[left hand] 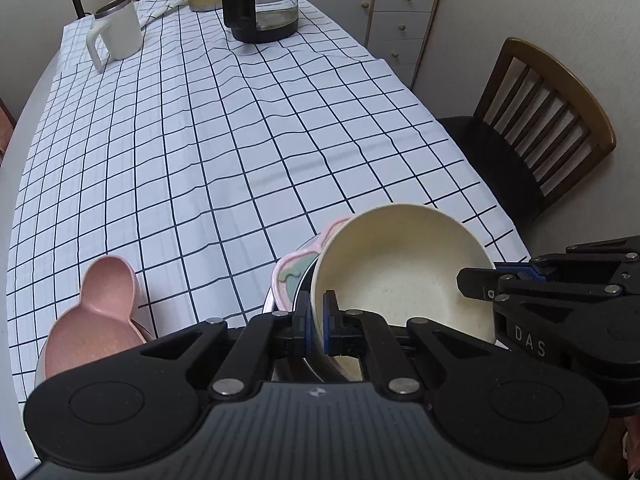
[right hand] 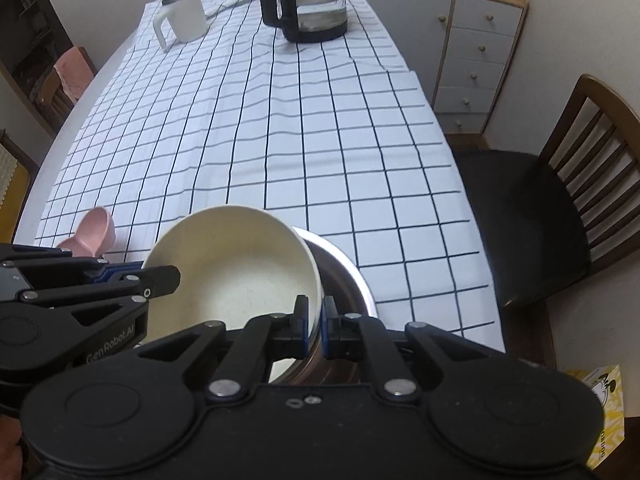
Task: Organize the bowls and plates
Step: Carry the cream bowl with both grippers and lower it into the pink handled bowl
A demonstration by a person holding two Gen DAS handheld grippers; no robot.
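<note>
A cream bowl (left hand: 400,264) is tilted over a steel bowl (right hand: 344,276) at the near edge of the table. My left gripper (left hand: 317,316) is shut on the cream bowl's left rim. My right gripper (right hand: 320,320) is shut on its right rim, and the bowl shows in the right wrist view too (right hand: 236,268). A pink patterned plate (left hand: 292,272) lies under the steel bowl. A pink bear-shaped dish (left hand: 96,316) sits to the left, also in the right wrist view (right hand: 92,232).
A checked tablecloth (left hand: 240,140) covers the table. A white mug (left hand: 116,32) and a glass coffee pot (left hand: 264,4) stand at the far end. A wooden chair (left hand: 540,120) is to the right, with a drawer cabinet (right hand: 472,40) behind it.
</note>
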